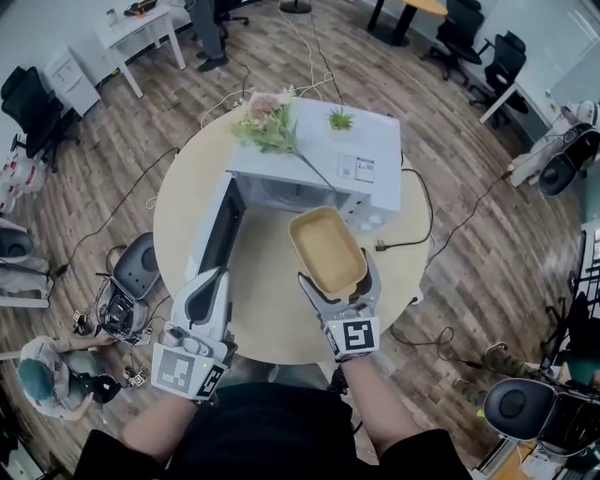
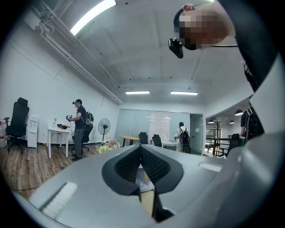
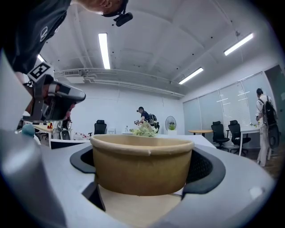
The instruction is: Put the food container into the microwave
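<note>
While left tongs sit pressed together, right tongs pinch the food container

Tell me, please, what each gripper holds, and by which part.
The right gripper clamps the brown food container by its side walls; the left gripper, jaws shut, holds nothing.

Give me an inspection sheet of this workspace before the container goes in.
Surface: round table, pale top, bare in front of the microwave.
Job's things: microwave, its door swung open to the left; food container, no lid, looks empty, held in front of the opening.
Clutter: flowers and small plant on the microwave's top.
Grippers: right gripper shut on the food container; left gripper shut, empty, beside the door.
Cables: black cable runs from the microwave's right side; floor cables trail off the table.
Surroundings: office chairs, white desk, wooden floor.
</note>
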A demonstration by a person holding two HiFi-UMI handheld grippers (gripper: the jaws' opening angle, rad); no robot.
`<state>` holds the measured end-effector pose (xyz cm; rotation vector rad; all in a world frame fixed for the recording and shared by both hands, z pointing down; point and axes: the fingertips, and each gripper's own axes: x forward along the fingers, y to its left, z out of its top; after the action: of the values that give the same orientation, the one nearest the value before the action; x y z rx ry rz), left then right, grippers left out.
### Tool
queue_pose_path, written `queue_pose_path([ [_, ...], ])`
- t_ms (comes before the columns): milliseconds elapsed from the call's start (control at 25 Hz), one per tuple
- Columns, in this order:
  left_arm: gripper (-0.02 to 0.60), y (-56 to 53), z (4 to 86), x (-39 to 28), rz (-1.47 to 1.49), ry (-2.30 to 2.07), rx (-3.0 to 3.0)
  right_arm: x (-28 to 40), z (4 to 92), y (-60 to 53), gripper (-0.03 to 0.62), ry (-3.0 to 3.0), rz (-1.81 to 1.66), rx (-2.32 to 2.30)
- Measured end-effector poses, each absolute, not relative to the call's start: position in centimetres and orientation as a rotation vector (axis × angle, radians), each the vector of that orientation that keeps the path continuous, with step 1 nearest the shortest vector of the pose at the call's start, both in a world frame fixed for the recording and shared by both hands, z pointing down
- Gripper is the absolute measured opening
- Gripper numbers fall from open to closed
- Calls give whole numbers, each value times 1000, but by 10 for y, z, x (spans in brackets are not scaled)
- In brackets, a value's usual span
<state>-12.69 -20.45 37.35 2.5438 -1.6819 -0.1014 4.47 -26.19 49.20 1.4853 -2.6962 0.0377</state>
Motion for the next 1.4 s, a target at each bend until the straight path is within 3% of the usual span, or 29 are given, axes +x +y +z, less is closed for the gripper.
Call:
queue_pose_path([
  [680,0,-220,395,-107,-83,-1578,2531,19,604,-362,561,-2645,114,1465],
  [1400,0,-223,404,-109,-96,-1554,2519,-7,650,-463,561,-2582,106,1511],
])
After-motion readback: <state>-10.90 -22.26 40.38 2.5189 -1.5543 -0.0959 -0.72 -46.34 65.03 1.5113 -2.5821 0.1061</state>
